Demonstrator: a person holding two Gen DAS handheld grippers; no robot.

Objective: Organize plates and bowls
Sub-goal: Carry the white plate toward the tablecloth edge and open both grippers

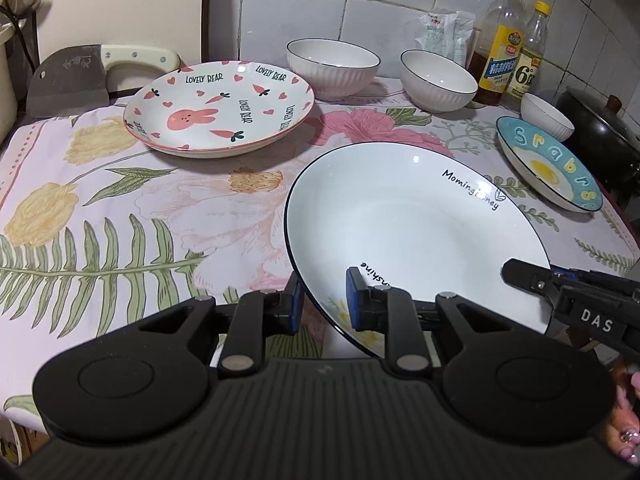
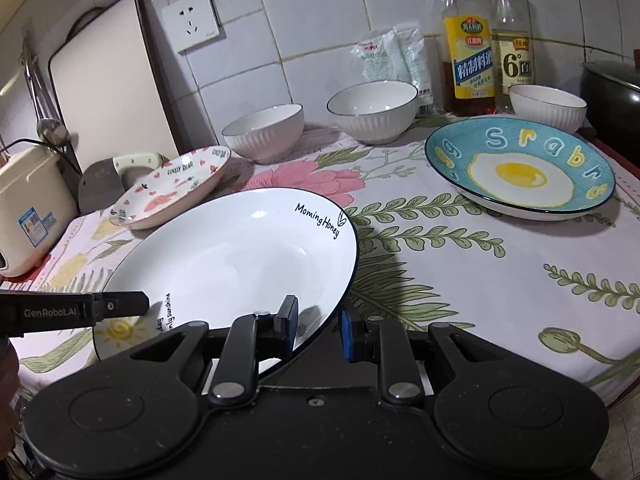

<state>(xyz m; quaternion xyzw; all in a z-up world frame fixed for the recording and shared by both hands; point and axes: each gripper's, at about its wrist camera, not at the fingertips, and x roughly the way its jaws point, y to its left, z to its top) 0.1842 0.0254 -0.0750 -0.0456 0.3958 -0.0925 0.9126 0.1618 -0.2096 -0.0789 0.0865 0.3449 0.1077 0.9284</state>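
A large white "Morning Honey" plate (image 1: pixel 416 224) (image 2: pixel 236 264) is held tilted above the floral tablecloth by both grippers. My left gripper (image 1: pixel 324 304) is shut on its near left rim. My right gripper (image 2: pixel 318 330) is shut on its near right rim. A pink "Lovely Bear" plate (image 1: pixel 218 110) (image 2: pixel 172 192) lies at the back left. A blue fried-egg plate (image 1: pixel 550 164) (image 2: pixel 520 168) lies at the right. Three white ribbed bowls (image 1: pixel 332 68) (image 1: pixel 438 80) (image 1: pixel 548 116) stand along the back, also in the right wrist view (image 2: pixel 264 134) (image 2: pixel 374 112) (image 2: pixel 548 108).
A cleaver (image 1: pixel 68 80) lies at the back left by a cutting board (image 2: pixel 108 92) and a rice cooker (image 2: pixel 28 208). Two bottles (image 1: pixel 500 48) (image 2: pixel 468 44) and a white packet (image 1: pixel 444 34) stand by the tiled wall. A black pot (image 1: pixel 600 120) sits at the right.
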